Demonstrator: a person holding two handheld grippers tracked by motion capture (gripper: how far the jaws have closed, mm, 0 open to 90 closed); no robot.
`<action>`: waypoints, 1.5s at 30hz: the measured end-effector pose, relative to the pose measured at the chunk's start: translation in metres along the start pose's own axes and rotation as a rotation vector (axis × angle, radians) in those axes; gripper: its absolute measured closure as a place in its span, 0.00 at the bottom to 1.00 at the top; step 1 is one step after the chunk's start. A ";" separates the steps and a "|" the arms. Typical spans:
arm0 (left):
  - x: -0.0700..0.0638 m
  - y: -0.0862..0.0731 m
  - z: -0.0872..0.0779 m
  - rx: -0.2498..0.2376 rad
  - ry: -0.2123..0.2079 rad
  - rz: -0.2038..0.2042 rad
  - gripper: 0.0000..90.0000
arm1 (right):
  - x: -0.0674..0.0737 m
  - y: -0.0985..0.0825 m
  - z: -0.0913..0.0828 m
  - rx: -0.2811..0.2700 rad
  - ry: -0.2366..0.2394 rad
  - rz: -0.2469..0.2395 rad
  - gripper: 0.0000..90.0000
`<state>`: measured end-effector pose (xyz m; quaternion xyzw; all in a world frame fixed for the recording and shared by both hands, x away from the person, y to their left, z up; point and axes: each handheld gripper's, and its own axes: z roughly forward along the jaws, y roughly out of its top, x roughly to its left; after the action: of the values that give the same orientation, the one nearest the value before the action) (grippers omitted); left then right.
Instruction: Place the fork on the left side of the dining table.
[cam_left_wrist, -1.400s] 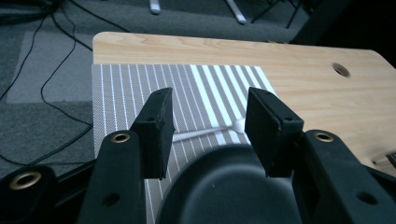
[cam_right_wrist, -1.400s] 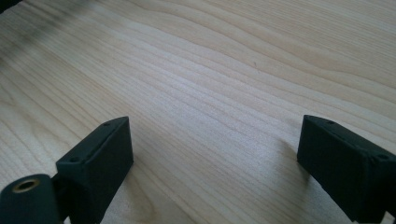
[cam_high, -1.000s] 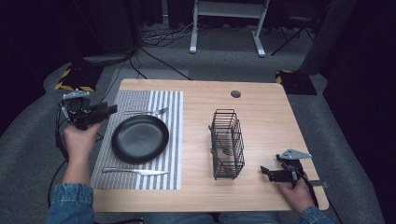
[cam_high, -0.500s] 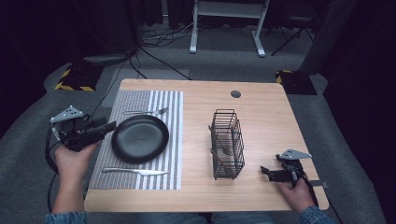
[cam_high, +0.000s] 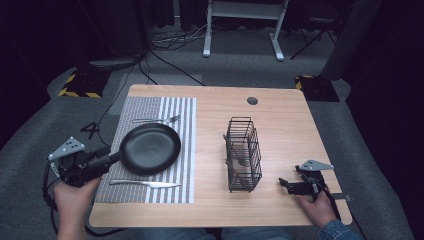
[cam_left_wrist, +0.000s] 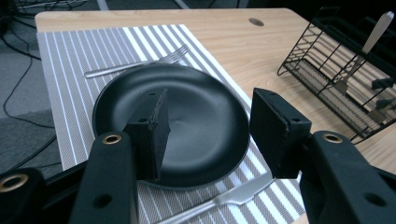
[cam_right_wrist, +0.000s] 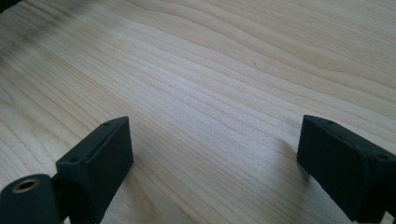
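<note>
The left tool (cam_high: 102, 162) hung off the table's (cam_high: 280, 130) left edge, jaws spread, aimed at the black plate (cam_high: 150, 148) just ahead. The right tool (cam_high: 289, 184) rested low on the wood, jaws spread, wire rack (cam_high: 243, 154) just beside it.

I've got pale wood under everything, the table (cam_high: 280, 125) showing smooth grain with a soft matt sheen, and on it a woven cloth-like placemat (cam_left_wrist: 79, 51) in grey and white stripes. The plate (cam_left_wrist: 196, 116) looks black and smooth with a dull satin shine, while the fork (cam_left_wrist: 140, 63) and knife (cam_left_wrist: 229, 198) read as bright polished metal. I see the rack (cam_high: 243, 155) as thin dark wire, and my left gripper (cam_left_wrist: 208, 128) has matt black, slightly rough pads.
</note>
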<state>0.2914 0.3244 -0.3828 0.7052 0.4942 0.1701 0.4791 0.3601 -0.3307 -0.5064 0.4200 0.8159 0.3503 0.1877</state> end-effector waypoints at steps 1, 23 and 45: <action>-0.001 -0.003 -0.001 -0.005 0.001 -0.002 0.53 | 0.000 0.000 0.000 0.000 0.000 0.000 0.12; 0.005 -0.078 0.017 0.002 -0.041 -0.026 0.50 | 0.000 0.000 0.000 0.000 0.000 0.000 0.12; -0.006 -0.121 0.050 0.182 0.040 0.095 0.45 | 0.000 0.000 0.000 -0.002 -0.001 -0.001 0.12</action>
<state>0.2594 0.3006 -0.5075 0.7650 0.4830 0.1612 0.3943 0.3603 -0.3307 -0.5066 0.4197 0.8156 0.3509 0.1884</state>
